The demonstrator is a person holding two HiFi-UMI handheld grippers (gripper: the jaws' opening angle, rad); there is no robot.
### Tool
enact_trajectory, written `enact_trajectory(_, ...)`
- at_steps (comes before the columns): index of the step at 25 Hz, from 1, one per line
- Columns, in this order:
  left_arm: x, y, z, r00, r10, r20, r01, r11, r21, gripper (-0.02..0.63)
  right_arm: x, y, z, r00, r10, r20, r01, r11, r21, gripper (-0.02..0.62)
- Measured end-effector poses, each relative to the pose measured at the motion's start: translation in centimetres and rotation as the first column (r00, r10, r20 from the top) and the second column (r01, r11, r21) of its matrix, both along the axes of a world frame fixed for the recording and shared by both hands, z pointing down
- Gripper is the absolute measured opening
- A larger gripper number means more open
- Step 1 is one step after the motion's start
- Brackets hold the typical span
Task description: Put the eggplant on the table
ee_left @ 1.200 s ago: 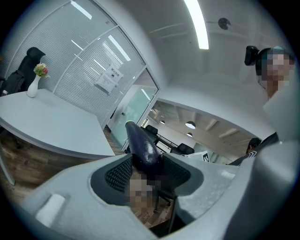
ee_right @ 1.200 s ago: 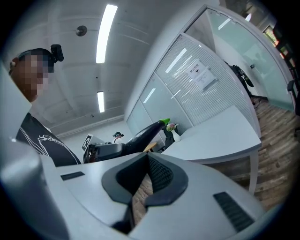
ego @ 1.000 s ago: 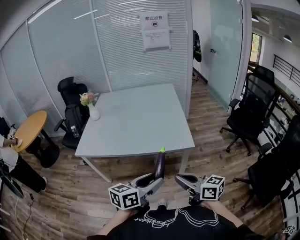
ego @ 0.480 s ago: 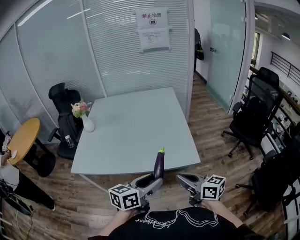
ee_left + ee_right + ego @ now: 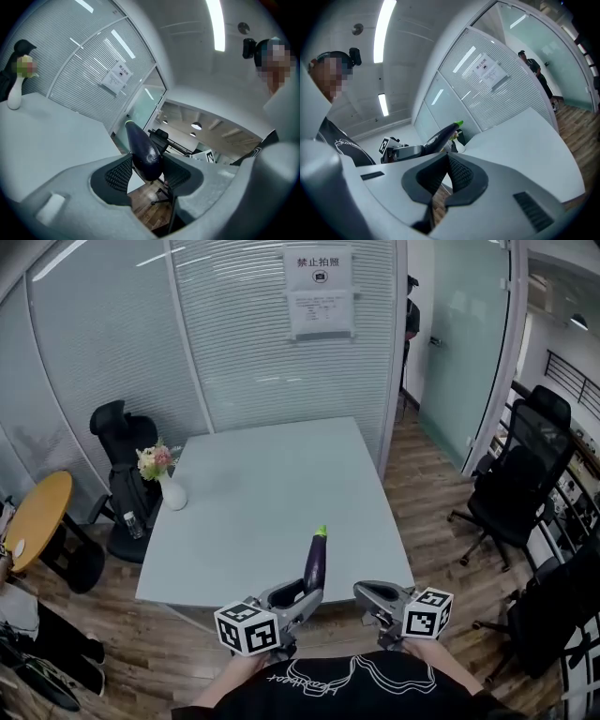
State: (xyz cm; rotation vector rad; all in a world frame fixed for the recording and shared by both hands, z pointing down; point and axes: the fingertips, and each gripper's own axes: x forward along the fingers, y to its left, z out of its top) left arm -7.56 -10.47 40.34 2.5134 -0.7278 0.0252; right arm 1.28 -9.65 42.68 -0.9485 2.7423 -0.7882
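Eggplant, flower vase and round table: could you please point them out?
eggplant (image 5: 315, 565): head view, mid purple body.
flower vase (image 5: 175, 495): head view, white belly.
round table (image 5: 39, 518): head view, bare wooden top.

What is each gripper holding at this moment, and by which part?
The left gripper clamps the eggplant by its rounded bottom end, green tip pointing up. The right gripper holds nothing; its jaws are together.

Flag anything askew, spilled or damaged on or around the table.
Nothing stands out. The table holds only an upright flower vase near its left edge; the eggplant stands upright, clamped in the left tool, not yet set down.
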Motion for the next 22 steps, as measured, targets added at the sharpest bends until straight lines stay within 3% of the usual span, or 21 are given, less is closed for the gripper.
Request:
enact_trajectory(7, -1.7, -3.0, 1.0, 0.999, -0.034, 0.018, 0.034, 0.999, -0.004, 0.206, -1.0, -2.1, 0.8, 1.000, -0.003, -0.008, 0.002, 1.000, -0.019, 0.009)
enact_trajectory(22, 0.2, -8.3, 3.6, 0.993, -0.088, 0.073, 0.091, 0.995, -0.039, 0.206, 1.4, -7.4, 2.6, 1.000, -0.030, 0.009, 0.030, 0.997, -0.075, 0.009)
